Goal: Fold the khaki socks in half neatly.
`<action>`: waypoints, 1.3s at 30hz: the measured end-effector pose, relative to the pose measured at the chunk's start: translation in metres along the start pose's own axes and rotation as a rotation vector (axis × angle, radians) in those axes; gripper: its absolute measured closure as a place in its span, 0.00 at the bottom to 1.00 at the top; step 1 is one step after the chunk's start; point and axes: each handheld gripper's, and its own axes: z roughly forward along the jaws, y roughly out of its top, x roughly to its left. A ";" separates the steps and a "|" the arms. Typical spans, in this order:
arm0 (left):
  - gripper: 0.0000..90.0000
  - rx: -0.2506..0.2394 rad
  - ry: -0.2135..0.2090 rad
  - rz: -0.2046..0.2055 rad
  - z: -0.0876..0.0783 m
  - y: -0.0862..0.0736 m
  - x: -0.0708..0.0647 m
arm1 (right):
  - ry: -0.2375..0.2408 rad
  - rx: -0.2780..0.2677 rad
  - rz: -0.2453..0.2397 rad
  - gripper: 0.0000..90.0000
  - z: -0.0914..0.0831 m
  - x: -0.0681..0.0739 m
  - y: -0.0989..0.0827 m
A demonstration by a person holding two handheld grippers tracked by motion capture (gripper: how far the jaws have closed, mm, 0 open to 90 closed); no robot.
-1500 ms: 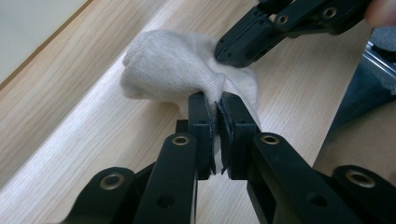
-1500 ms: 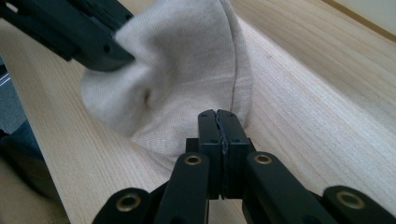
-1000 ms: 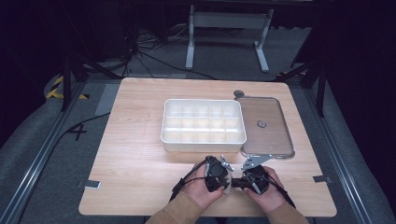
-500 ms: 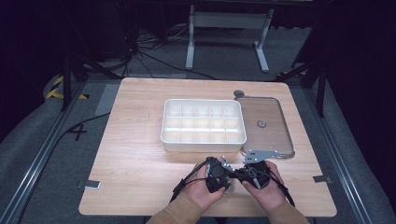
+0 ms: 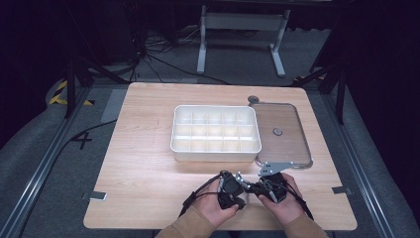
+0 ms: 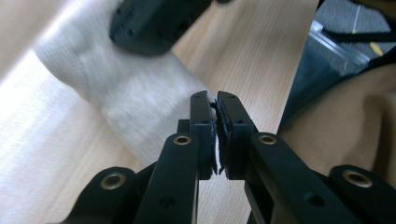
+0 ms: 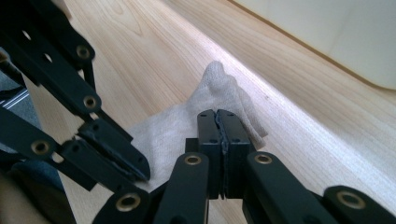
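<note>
A small white cloth point(image 7: 177, 126) lies on the wooden table point(image 5: 148, 168) near its front edge, between two hands. In the right gripper view my right gripper point(image 7: 218, 116) is shut, and the cloth rises in a peak just beyond its tips. My left gripper point(image 6: 215, 100) has just been closing. Its pads stand almost together with a thin white sliver of the cloth point(image 6: 140, 102) between them. From above, the left gripper point(image 5: 242, 192) and the right gripper point(image 5: 265, 188) point at each other, tips nearly touching.
A white box point(image 5: 215, 148) with many compartments sits mid-table, just beyond the hands. A clear lid point(image 5: 292, 144) with a knob lies flat at its right. A small round part point(image 5: 253, 99) rests behind the lid. Bare wood stretches to the left.
The two grippers have drawn slightly closer together at the front of the table. The box and the lid lie as before.
</note>
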 end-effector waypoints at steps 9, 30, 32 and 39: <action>0.92 -0.025 -0.023 0.004 -0.005 0.000 -0.001 | -0.005 0.041 0.002 0.99 0.005 -0.003 -0.005; 1.00 -0.019 0.082 -0.049 0.004 -0.004 0.002 | 0.009 0.043 0.030 0.93 0.001 -0.005 -0.005; 1.00 -0.032 0.084 -0.049 0.005 -0.004 0.001 | 0.007 0.039 0.023 0.92 -0.004 -0.008 -0.004; 1.00 -0.035 0.076 -0.053 0.006 -0.004 0.003 | -0.013 -0.058 0.090 0.76 -0.023 -0.011 0.001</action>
